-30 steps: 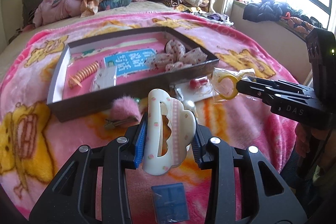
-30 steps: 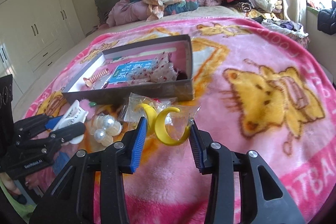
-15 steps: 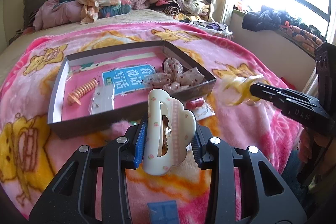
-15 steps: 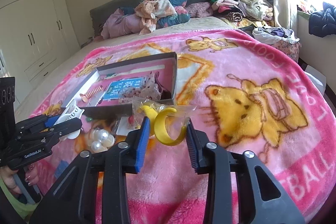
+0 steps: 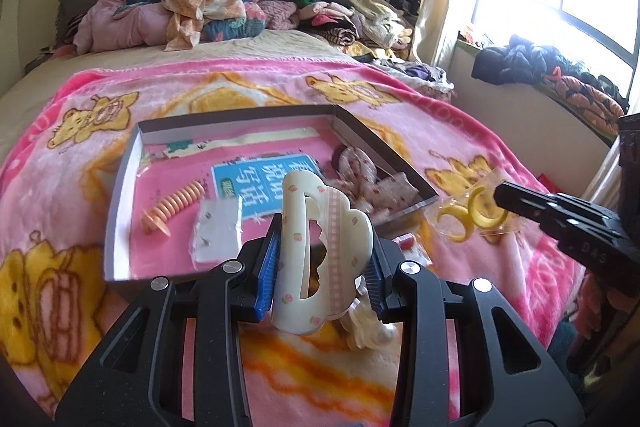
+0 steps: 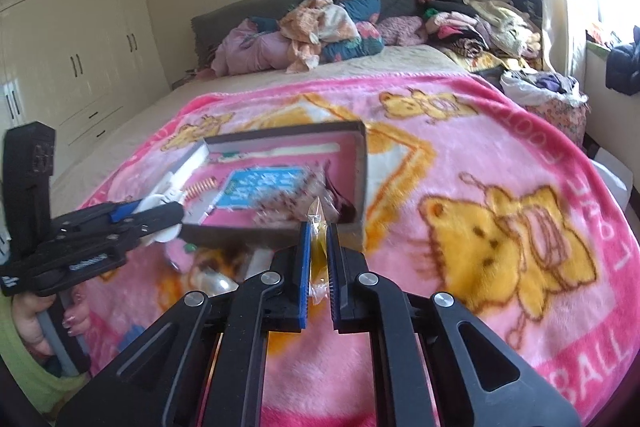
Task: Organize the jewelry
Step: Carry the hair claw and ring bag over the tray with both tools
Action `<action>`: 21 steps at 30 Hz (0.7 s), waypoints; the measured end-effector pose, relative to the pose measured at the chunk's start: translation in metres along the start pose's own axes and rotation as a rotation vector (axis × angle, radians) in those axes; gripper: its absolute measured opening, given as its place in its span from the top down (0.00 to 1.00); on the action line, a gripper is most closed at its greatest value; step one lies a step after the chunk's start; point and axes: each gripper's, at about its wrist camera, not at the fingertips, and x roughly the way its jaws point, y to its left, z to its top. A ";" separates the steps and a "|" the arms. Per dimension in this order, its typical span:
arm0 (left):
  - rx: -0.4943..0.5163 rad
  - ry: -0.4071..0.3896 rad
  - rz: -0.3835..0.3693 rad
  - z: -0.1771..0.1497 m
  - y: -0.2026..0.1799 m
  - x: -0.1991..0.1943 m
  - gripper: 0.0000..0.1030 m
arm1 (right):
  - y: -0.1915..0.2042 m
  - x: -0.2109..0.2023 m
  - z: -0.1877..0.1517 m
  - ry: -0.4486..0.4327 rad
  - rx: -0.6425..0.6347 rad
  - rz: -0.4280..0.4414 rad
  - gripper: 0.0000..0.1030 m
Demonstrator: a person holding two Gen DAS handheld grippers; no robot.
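My left gripper (image 5: pixel 322 267) is shut on a large cream hair claw clip (image 5: pixel 320 255) and holds it above the near wall of the grey shallow box (image 5: pixel 120 187). My right gripper (image 6: pixel 318 255) is shut on a clear packet of yellow hoop earrings (image 6: pixel 318 243), seen edge-on here. The packet of yellow hoop earrings (image 5: pixel 472 215) hangs in the air just right of the box's right corner. The box holds an orange spiral hair tie (image 5: pixel 176 207), a blue card (image 5: pixel 264 183), a small clear packet (image 5: pixel 218 231) and dotted fabric scrunchies (image 5: pixel 368 175).
The box lies on a pink cartoon blanket (image 6: pixel 500 187) on a bed. Pearl-like pieces (image 5: pixel 372 331) and a small red item (image 5: pixel 406 243) lie on the blanket near the box. Piled clothes (image 5: pixel 208 7) fill the bed's head. A wardrobe (image 6: pixel 72 47) stands to the left.
Both grippers have risen and moved towards the box. The right gripper has rolled, so its earring packet now shows edge-on. The claw clip now hangs over the box's near wall.
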 end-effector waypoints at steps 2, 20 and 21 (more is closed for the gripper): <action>-0.006 -0.006 0.006 0.004 0.004 0.002 0.73 | 0.004 0.001 0.009 -0.011 -0.008 0.005 0.92; -0.062 0.006 0.108 0.014 0.048 0.031 0.73 | 0.013 0.071 0.050 0.029 -0.017 0.059 0.92; -0.061 0.008 0.111 0.014 0.049 0.033 0.73 | 0.012 0.074 0.050 0.033 -0.011 0.061 0.92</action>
